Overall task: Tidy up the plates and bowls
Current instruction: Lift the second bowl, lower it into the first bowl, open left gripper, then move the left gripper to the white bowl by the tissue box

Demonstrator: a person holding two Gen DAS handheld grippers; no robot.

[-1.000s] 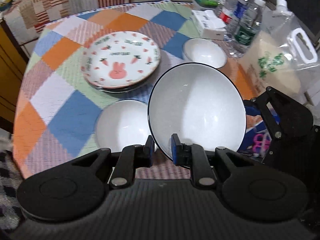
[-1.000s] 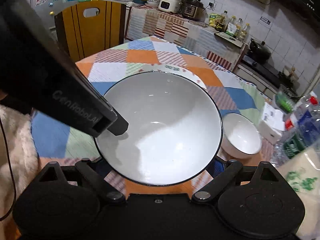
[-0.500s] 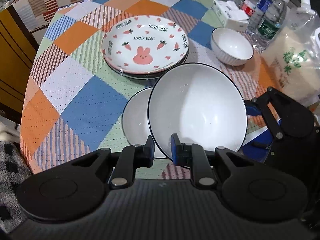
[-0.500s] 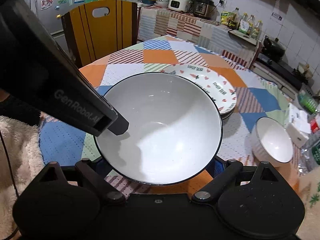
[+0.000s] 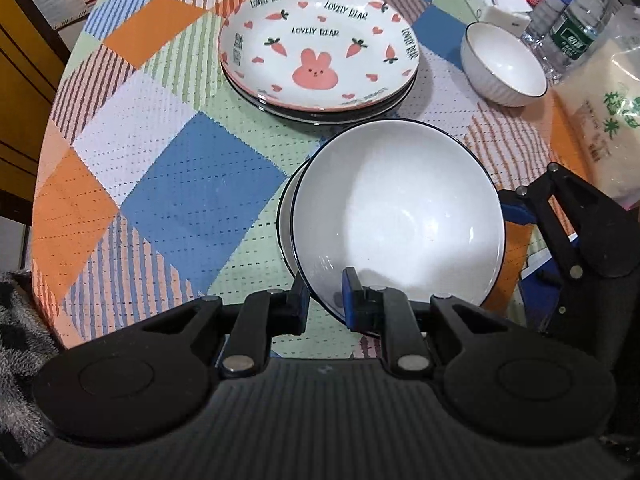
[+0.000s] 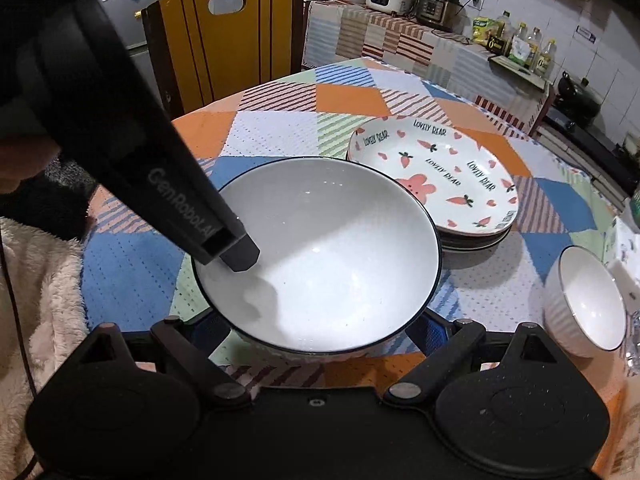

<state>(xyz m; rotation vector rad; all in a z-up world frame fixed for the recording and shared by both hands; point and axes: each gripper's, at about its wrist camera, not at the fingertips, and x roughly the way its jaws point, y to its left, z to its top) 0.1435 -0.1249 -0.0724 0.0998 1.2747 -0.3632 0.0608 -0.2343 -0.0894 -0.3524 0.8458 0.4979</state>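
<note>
1. The left gripper (image 5: 325, 294) has its jaws pinching the near rim of a large white bowl (image 5: 396, 212) with a thin dark edge, one finger inside the rim and one outside.
2. The right gripper (image 6: 320, 330) holds the same large white bowl (image 6: 320, 252) from the other side, its jaws spread wide around the outside, one blue pad at each flank; the bowl hides the pads' contact.
3. The bowl hangs directly over a second white bowl (image 5: 286, 216) on the tabletop (image 5: 192, 184), only a sliver of whose rim shows at the left; whether the two touch cannot be told.
4. Beyond them sits a stack of plates (image 5: 320, 56), a rabbit-and-carrot plate on top.
5. A small white bowl (image 5: 502, 66) stands apart to the right, near water bottles (image 5: 572, 28) and a bag of rice (image 5: 608, 120).
</note>
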